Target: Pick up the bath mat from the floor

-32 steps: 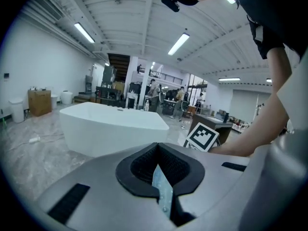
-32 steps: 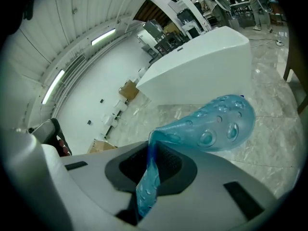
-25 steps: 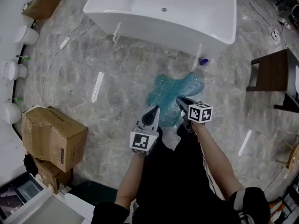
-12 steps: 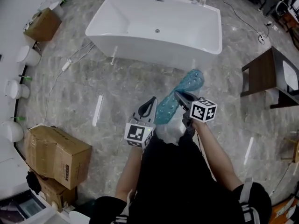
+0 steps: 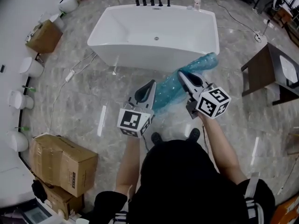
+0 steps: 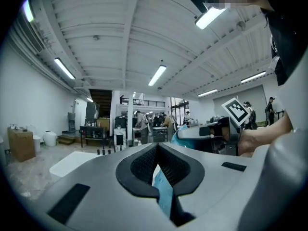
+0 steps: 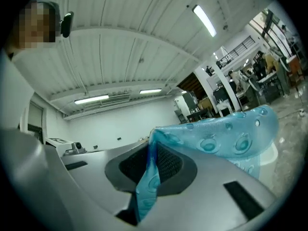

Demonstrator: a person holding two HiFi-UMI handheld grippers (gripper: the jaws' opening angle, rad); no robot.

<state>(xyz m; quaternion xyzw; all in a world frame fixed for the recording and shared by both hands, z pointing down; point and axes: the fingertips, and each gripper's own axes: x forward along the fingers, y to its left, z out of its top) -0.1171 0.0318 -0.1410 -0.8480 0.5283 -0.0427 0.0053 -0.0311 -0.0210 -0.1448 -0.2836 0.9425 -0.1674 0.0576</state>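
The teal bath mat [image 5: 174, 88] with round suction bumps is off the floor and hangs folded between both grippers in front of the bathtub. My left gripper [image 5: 150, 85] is shut on the mat's lower edge, and a strip of mat [image 6: 162, 186] shows between its jaws. Further right and higher, my right gripper [image 5: 182, 75] is shut on another edge. In the right gripper view the mat [image 7: 226, 137] runs out from that gripper [image 7: 150, 166] and arches off to the right.
A white bathtub [image 5: 140, 29] stands just ahead, with black taps on its far rim. Cardboard boxes [image 5: 63, 161] lie at the lower left and white fixtures [image 5: 17, 100] line the left wall. A dark wooden table [image 5: 266, 76] is at the right. The person's shoes [image 5: 156, 138] are below the grippers.
The mat has come up off the floor, from lying spread out to hanging folded between the grippers. Both grippers have risen and moved towards the tub.
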